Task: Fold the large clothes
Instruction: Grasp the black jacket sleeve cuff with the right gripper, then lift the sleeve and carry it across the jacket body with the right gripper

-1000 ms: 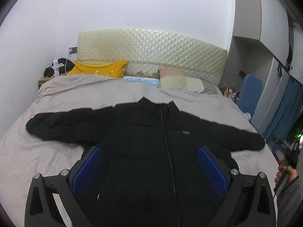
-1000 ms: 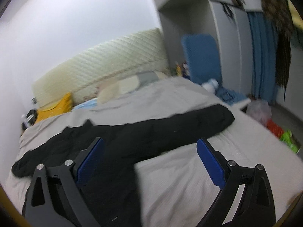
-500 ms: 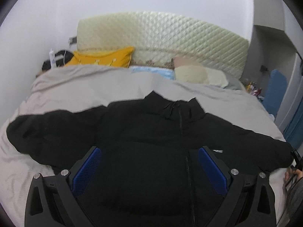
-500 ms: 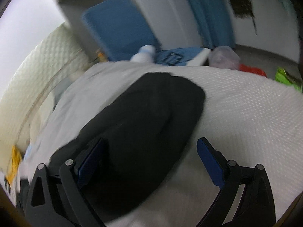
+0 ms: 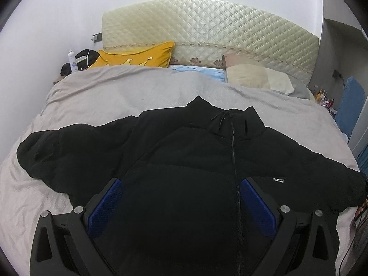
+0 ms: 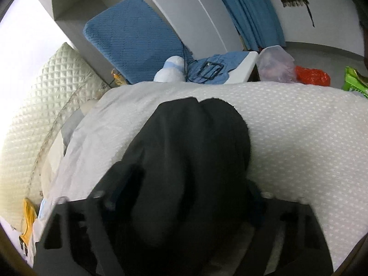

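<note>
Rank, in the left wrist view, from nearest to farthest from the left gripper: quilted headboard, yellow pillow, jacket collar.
1. jacket collar, centre, just beyond the left gripper.
2. yellow pillow, far left.
3. quilted headboard, behind everything.

One jacket (image 5: 188, 165), perhaps three pillows (image 5: 138, 56).

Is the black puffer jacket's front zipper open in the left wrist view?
No: the black puffer jacket lies flat on the grey bedspread with its zipper closed up to the collar.
</note>
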`<action>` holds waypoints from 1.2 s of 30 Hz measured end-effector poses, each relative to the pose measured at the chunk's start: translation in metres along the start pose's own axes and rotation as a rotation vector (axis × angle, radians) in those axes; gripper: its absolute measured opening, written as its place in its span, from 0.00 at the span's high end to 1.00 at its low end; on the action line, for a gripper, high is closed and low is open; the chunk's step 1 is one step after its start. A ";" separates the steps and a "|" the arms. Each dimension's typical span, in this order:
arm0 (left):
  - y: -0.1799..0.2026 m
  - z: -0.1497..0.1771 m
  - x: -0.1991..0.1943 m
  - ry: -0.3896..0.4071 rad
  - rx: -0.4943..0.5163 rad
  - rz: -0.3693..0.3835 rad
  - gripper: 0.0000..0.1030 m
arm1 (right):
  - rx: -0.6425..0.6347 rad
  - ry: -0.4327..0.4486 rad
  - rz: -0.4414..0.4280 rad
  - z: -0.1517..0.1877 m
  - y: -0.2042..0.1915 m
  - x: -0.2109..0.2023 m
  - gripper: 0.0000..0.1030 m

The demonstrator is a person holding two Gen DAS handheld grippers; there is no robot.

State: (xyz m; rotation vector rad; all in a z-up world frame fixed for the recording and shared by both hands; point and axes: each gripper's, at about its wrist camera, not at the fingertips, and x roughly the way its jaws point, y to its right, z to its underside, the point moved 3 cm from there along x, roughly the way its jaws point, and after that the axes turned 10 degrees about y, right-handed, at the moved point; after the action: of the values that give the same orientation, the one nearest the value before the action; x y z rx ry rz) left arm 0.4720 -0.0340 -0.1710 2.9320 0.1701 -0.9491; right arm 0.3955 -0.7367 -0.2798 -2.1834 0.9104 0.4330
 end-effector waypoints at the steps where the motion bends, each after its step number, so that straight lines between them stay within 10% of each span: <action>1: -0.001 0.002 -0.004 0.006 -0.002 0.004 0.00 | -0.003 0.001 -0.009 -0.001 -0.003 -0.001 0.39; 9: -0.011 0.018 -0.039 0.040 0.012 0.014 0.00 | -0.060 0.035 -0.113 -0.025 -0.029 -0.039 0.81; 25: -0.028 0.015 -0.153 0.133 0.123 0.069 0.00 | -0.170 0.210 -0.246 -0.094 -0.121 -0.180 0.83; 36: -0.050 0.026 -0.196 0.178 0.133 0.095 0.00 | -0.344 0.319 -0.364 -0.075 -0.233 -0.290 0.83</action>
State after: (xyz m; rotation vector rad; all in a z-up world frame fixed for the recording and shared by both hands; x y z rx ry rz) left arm 0.2932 -0.0037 -0.0781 3.1125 -0.0265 -0.7126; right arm 0.3642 -0.5389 0.0420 -2.7214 0.6057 0.0639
